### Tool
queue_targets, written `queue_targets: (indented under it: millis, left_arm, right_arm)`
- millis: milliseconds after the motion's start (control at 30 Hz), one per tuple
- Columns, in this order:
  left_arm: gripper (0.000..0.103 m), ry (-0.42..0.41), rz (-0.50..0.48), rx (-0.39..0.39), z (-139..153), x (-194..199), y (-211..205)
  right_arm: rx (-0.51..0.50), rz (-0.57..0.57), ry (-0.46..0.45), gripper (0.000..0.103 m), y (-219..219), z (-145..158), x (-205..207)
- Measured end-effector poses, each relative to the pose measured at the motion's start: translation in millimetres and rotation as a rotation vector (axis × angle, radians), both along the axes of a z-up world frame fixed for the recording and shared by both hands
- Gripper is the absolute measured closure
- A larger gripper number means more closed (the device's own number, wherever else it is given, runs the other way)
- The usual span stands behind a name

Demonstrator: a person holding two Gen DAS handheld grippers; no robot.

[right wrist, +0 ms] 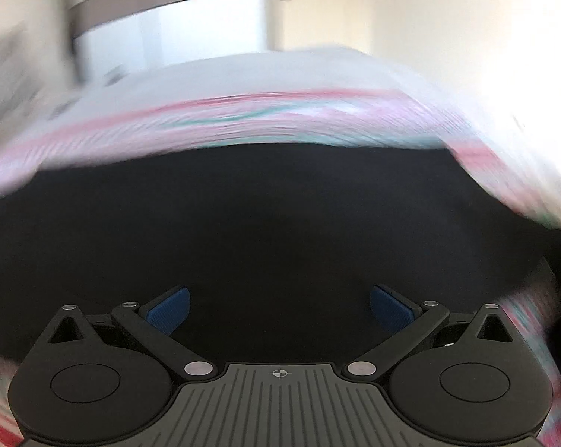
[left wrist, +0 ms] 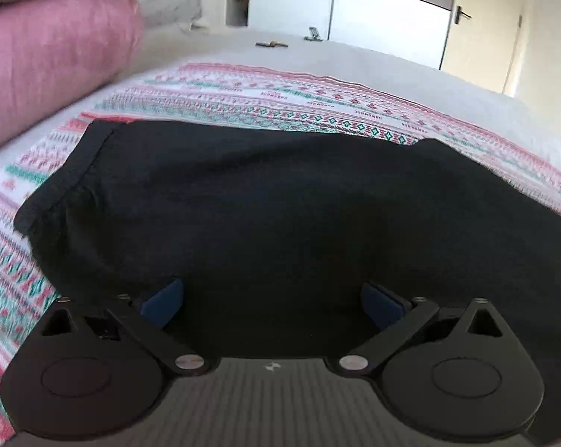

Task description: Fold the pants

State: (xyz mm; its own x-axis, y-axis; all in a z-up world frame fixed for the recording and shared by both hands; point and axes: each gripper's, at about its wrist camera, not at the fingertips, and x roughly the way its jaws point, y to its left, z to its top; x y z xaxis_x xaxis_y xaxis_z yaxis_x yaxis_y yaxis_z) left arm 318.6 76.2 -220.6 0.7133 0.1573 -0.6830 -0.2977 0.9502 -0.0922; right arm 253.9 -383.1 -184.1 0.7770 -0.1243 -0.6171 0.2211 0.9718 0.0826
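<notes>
Black pants [left wrist: 265, 208] lie flat on a patterned pink, white and teal bed cover [left wrist: 280, 100]; a hemmed edge shows at their left end. My left gripper [left wrist: 272, 303] is open just above the near part of the pants, its blue pads [left wrist: 161, 303] wide apart with nothing between them. In the right wrist view, which is blurred by motion, the pants [right wrist: 265, 216] fill the middle. My right gripper [right wrist: 278, 311] is open over the dark cloth, its blue pads [right wrist: 168, 311] wide apart and empty.
A pink pillow [left wrist: 46, 59] lies at the left of the bed. Small objects [left wrist: 271, 44] sit on the bed's far side. White wardrobe doors [left wrist: 384, 18] and a room door [left wrist: 478, 22] stand beyond the bed.
</notes>
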Motion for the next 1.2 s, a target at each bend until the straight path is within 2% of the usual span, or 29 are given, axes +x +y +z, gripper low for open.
queue_targets:
  millis: [100,200,300,367,467,500,567,600,667,700,800,900,1000,1100,1200]
  left_arm:
    - [0.004,-0.037,-0.024,0.017,16,-11,-3]
    - [0.004,-0.047,-0.083,0.111,32,-7,-14]
    - [0.004,-0.039,-0.135,0.119,36,3,-14]
    - [0.004,-0.017,-0.144,0.114,32,10,-6]
    - [0.004,0.019,-0.122,0.086,22,18,8]
    - [0.004,0.038,-0.110,0.060,17,20,14]
    - [0.004,0.084,-0.116,0.027,9,23,21]
    - [0.005,0.101,-0.122,0.019,7,23,24]
    - [0.006,0.101,-0.125,0.001,6,20,30]
    - [0.007,0.101,-0.125,-0.011,7,19,34]
    - [0.010,0.091,-0.114,-0.063,14,16,43]
    - [0.012,0.067,-0.121,-0.085,25,11,49]
    - [0.013,0.042,-0.118,-0.087,34,8,54]
    - [0.018,0.037,-0.103,-0.128,36,4,64]
    - [0.018,0.057,-0.091,-0.147,33,6,75]
  right_arm:
    - [0.165,-0.186,-0.026,0.000,-53,18,-20]
    - [0.210,-0.349,0.004,0.000,-93,24,-20]
    - [0.373,-0.428,0.029,0.000,-129,5,-2]
    - [0.378,-0.490,-0.004,0.000,-135,3,8]
    - [0.406,-0.439,-0.085,0.001,-135,5,23]
    - [0.400,-0.440,-0.093,0.005,-133,3,29]
    - [0.370,-0.461,-0.109,0.062,-130,2,34]
    - [0.379,-0.483,-0.106,0.099,-131,2,34]
    - [0.442,-0.489,-0.157,0.100,-129,4,27]
    - [0.399,-0.478,-0.184,0.100,-120,14,24]
    - [0.145,-0.375,-0.262,0.100,-73,55,20]
    - [-0.055,-0.220,-0.336,0.100,-7,97,20]
    - [-0.204,-0.036,-0.385,0.101,70,122,22]
    - [-0.337,0.199,-0.367,0.101,163,121,27]
    - [-0.418,0.439,-0.270,0.101,251,87,30]
